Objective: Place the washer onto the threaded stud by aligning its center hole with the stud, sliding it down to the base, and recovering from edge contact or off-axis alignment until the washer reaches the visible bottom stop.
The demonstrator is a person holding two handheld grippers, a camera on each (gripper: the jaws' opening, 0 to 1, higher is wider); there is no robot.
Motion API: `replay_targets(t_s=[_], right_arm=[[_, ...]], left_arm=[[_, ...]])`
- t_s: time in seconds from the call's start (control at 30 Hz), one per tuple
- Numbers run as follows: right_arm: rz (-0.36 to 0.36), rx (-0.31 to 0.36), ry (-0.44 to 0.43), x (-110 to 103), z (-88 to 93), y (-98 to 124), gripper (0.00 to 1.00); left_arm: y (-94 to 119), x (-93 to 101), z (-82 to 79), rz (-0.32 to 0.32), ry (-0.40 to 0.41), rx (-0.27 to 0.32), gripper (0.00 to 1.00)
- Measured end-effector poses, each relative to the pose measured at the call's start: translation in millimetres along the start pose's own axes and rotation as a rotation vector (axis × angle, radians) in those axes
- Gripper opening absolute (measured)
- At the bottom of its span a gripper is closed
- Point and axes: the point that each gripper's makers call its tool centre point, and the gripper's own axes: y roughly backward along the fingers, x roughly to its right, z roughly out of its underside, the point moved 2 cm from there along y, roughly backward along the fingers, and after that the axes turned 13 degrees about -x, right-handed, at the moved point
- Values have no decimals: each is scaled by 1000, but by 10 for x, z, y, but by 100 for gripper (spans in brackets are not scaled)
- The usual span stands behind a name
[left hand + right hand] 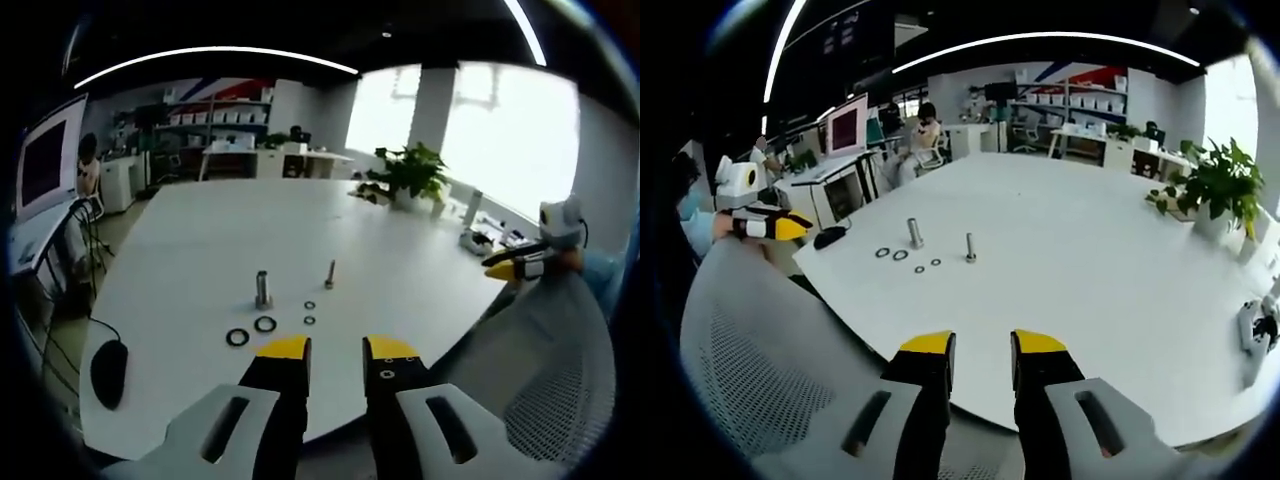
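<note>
I log: white table (pixel 200 250), two upright metal studs (pixel 262 290), four black ring washers (pixel 265 324); my yellow-tipped left gripper (pixel 336 350) and right gripper (pixel 983 345) parted, empty.

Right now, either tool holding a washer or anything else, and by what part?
Nothing held. Left tool and right tool are both open and empty; the washers lie loose on the white table by the studs.
</note>
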Motion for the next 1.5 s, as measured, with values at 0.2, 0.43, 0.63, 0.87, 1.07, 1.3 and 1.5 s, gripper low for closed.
replay_targets(t_s=[0.2, 0.43, 0.63, 0.87, 1.07, 1.3, 1.5], right_arm=[[0, 4, -5, 1, -5, 1, 24], [3, 7, -12, 7, -12, 1, 24], [4, 7, -16, 3, -18, -1, 24], [4, 4, -17, 2, -22, -2, 24], [9, 6, -26, 16, -24, 1, 24], [23, 23, -37, 38, -49, 18, 24], [26, 22, -44, 50, -50, 16, 24]], left_arm=[[0, -5, -3, -1, -2, 0, 18], [-1, -14, -6, 2, -3, -2, 18], [-14, 2, 1, 14, -16, -19, 18], [-21, 26, 8, 30, -21, -29, 18], [-48, 97, 36, 90, -38, -62, 18], [-28, 126, -91, 205, 51, 0, 20], [-42, 62, -131, 219, 42, -4, 18]])
